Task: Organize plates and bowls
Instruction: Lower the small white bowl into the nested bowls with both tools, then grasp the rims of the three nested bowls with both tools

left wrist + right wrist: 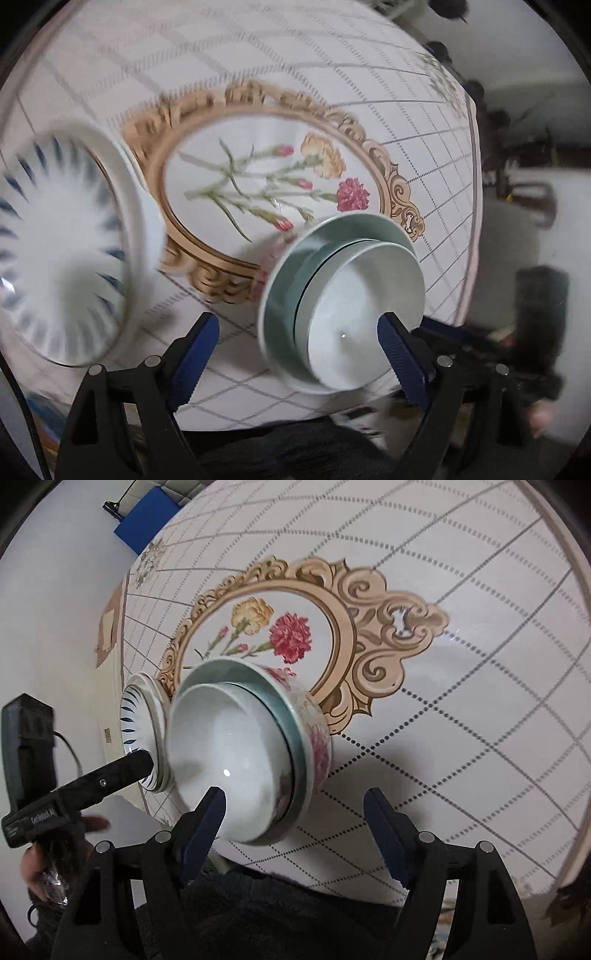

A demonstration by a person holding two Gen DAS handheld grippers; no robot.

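Both tools, left tool (297,345) and right tool (293,821), spread wide (empty) beside nested bowls (236,753).

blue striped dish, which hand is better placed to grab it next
Left. The left tongs stand open with the blue striped dish right beside them, while the right tongs sit on the far side of the nested bowls.
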